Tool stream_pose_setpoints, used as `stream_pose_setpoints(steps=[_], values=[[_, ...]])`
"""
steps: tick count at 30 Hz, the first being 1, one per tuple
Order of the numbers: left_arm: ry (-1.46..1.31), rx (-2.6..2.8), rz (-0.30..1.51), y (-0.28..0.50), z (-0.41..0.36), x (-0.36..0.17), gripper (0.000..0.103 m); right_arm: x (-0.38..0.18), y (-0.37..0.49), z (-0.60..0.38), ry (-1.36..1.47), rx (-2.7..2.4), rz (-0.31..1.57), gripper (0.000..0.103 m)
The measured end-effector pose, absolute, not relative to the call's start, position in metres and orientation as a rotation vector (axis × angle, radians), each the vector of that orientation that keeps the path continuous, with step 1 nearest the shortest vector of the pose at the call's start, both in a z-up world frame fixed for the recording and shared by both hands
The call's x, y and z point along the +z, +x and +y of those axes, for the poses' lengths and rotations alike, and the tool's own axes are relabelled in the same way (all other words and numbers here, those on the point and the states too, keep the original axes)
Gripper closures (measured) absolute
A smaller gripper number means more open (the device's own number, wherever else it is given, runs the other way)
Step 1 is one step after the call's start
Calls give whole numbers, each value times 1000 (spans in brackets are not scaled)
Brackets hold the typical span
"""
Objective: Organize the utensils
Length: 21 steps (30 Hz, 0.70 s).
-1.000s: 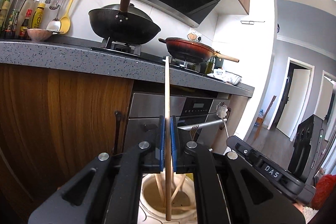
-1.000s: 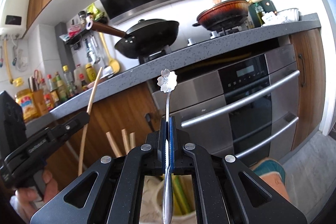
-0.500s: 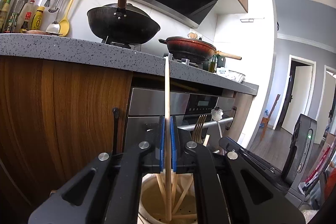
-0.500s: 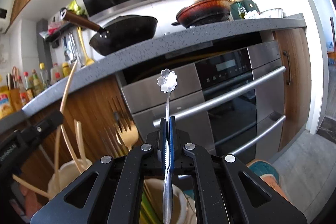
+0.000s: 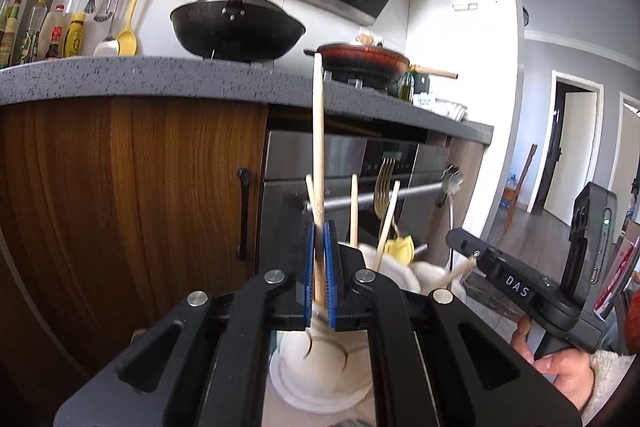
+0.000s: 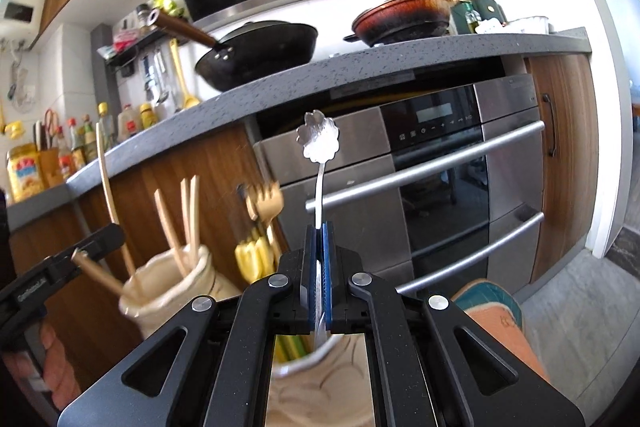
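Note:
My left gripper [image 5: 319, 273] is shut on a long wooden chopstick [image 5: 318, 147], held upright over a cream ceramic holder [image 5: 320, 367] that has other chopsticks in it. That holder [image 6: 168, 291] with its chopsticks also shows in the right wrist view. My right gripper [image 6: 319, 277] is shut on a silver spoon with a flower-shaped end [image 6: 320, 139], upright, its lower end inside a second cream holder [image 6: 320, 387] with a gold fork [image 6: 266, 205] and yellow-handled utensils [image 6: 252, 259].
A grey speckled counter [image 5: 160, 79] runs above wooden cabinet doors [image 5: 132, 195] and a steel oven [image 6: 440, 179] with bar handles. A black wok [image 5: 236, 27] and a red pan [image 5: 360, 61] sit on the stove. Bottles [image 5: 44, 31] stand at the far left.
Both grippers have dropped lower relative to the counter. The chopstick and the spoon have gone down toward and into their holders. The holders and the fork now show more fully.

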<state>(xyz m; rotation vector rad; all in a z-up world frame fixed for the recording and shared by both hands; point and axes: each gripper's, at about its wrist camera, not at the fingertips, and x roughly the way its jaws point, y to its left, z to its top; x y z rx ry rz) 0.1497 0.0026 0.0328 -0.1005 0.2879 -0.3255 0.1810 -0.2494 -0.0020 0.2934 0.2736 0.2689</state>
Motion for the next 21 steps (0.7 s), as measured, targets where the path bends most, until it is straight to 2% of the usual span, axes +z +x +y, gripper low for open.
stream_pose_setpoints(steps=[13,15,17,19,21], values=[[-78,-347,406,147,-4,23,97,-10,164,-248,284,277,343,99],[-74,-343,407,145,-4,24,94,-9,161,-249,290,282,349,99],[-81,-346,406,143,-3,26,84,-8,155,-251,297,287,357,99],[-83,-344,399,138,0,28,79,-7,148,-253,299,297,369,99],[-75,-337,398,132,2,29,78,-7,137,-253,284,303,382,99]])
